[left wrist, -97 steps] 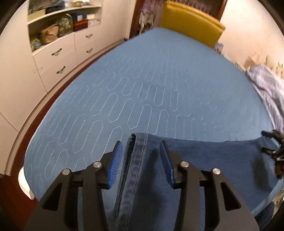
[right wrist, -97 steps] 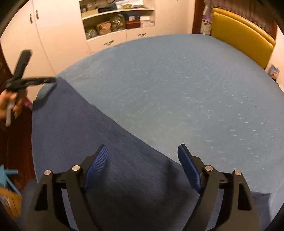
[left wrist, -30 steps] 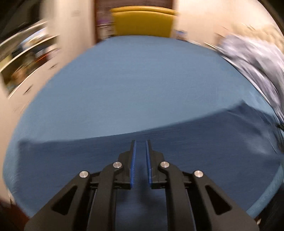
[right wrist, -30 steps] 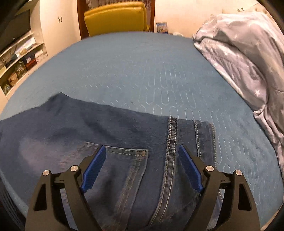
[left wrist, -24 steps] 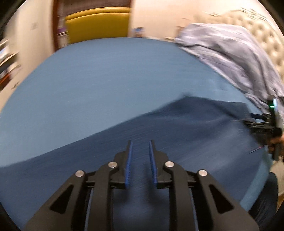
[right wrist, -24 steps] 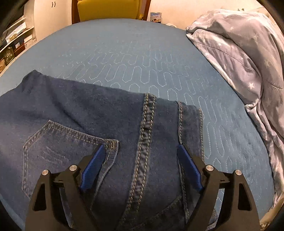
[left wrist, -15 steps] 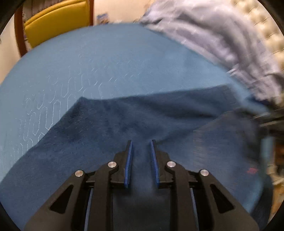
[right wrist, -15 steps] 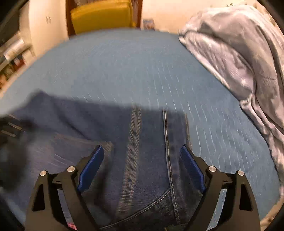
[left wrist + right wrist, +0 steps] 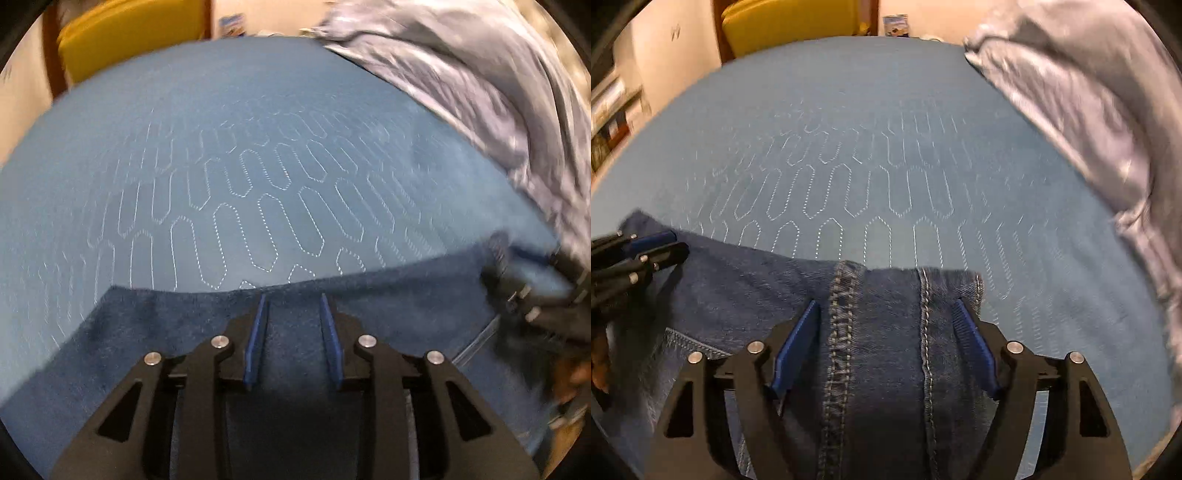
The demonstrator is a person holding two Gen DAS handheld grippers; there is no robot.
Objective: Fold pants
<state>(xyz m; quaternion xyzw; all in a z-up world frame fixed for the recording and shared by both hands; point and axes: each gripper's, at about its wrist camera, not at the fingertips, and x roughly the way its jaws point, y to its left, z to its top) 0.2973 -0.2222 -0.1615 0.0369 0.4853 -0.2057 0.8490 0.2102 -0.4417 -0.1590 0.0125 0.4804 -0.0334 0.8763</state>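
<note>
Jeans (image 9: 879, 332) lie flat at the near edge of the blue quilted bedspread (image 9: 868, 147). Above the jeans, the left gripper (image 9: 291, 325) has just been opening and stands narrow; the right gripper (image 9: 886, 343), just closing, stands wide. Neither presses the cloth.

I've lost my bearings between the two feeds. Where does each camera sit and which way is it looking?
Left wrist: rides the left gripper, angled down across the jeans and blue bedspread toward the yellow chair; the right gripper shows blurred at right, a hand behind it.
Right wrist: rides the right gripper, jaws wide over the jeans' seams; the left gripper shows at left.
Shared: jeans, bedspread, chair, grey duvet; each sees the other gripper.
</note>
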